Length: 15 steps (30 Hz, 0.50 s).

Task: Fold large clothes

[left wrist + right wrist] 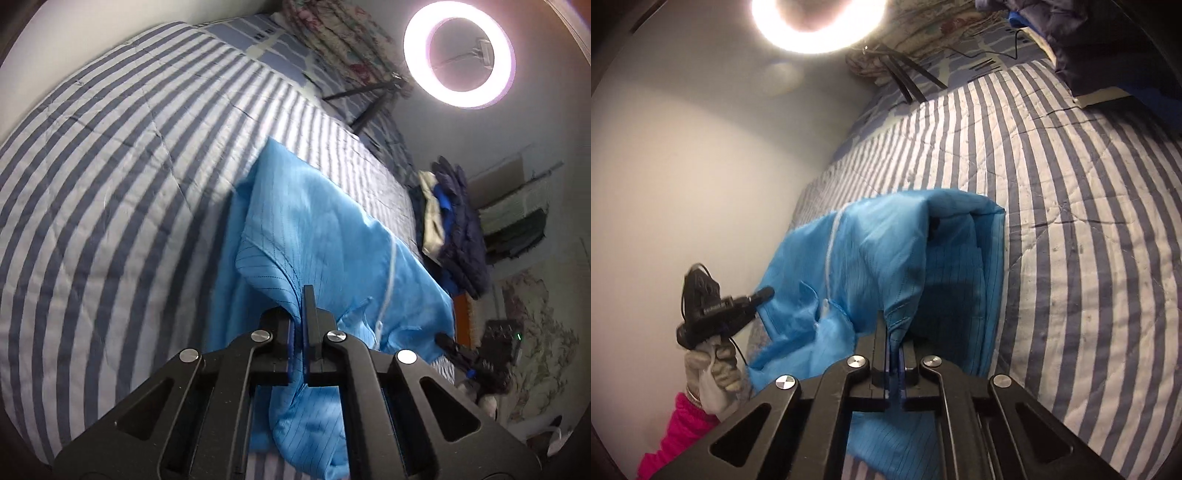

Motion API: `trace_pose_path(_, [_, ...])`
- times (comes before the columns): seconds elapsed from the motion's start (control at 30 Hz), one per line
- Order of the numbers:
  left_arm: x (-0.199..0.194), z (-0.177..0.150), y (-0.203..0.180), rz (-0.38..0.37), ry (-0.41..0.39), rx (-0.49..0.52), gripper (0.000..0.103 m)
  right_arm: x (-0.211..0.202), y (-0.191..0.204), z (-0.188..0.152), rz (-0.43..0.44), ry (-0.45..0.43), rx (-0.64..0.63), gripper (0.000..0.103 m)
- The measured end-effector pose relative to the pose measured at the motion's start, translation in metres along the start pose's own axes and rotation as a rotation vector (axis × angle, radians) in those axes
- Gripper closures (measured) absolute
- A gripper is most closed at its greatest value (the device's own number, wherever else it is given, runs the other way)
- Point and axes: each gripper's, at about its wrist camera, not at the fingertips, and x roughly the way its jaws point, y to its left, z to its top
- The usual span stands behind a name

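Note:
A light blue garment point(314, 221) with a white zip lies partly folded on a blue-and-white striped bed cover point(110, 184). My left gripper point(303, 306) is shut on a raised fold of its cloth near the shoulder seam. In the right wrist view the same blue garment point(886, 258) drapes over the striped cover point(1071, 221), and my right gripper point(890, 332) is shut on a hemmed edge of it. The left gripper point(764, 293) shows there at the garment's far side, held by a gloved hand point(713, 373) with a pink sleeve point(676, 435). The right gripper point(448, 341) appears at the garment's right edge.
A lit ring light point(458, 55) on a tripod point(369, 107) stands at the head of the bed, by a floral pillow point(332, 33). A pile of dark and white clothes point(454, 229) sits on the bed's far edge. A plain wall point(683, 166) runs along one side.

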Motion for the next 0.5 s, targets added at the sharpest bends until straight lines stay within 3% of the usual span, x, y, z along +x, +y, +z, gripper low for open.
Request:
trace_pose_path(0.07, [0.0,-0.01,0.005,0.045,0.013,0.019,0.103,-0.005,-0.004,-0.005,0.026,0.004,0.012,0.103])
trace_pose_path(0.13, [0.012,-0.019,0.019,0.091,0.053,0.009,0.103,0.001,-0.009,-0.016,-0.017,0.035,-0.014,0.103])
trace_pose_path(0.2, [0.02,-0.025,0.028,0.094,0.078,-0.014,0.103,0.017,-0.019,-0.028,-0.053,0.096,-0.004,0.103])
trace_pose_path(0.3, [0.017,-0.024,0.025,0.104,0.076,0.002,0.103,0.02,-0.021,-0.033,-0.024,0.114,-0.023,0.102])
trace_pose_path(0.4, [-0.008,-0.018,0.016,0.139,0.022,0.05,0.094,0.003,-0.017,-0.025,0.01,0.093,-0.068,0.077])
trace_pose_path(0.43, [-0.016,-0.018,0.012,0.149,-0.009,0.064,0.093,-0.005,-0.017,-0.022,0.033,0.079,-0.072,0.057])
trace_pose_path(0.47, [-0.025,-0.019,0.006,0.16,-0.042,0.077,0.093,-0.014,-0.017,-0.017,0.06,0.058,-0.079,0.046])
trace_pose_path(0.5, [-0.031,-0.019,0.001,0.156,-0.061,0.085,0.093,-0.024,-0.017,-0.011,0.08,0.034,-0.09,0.043])
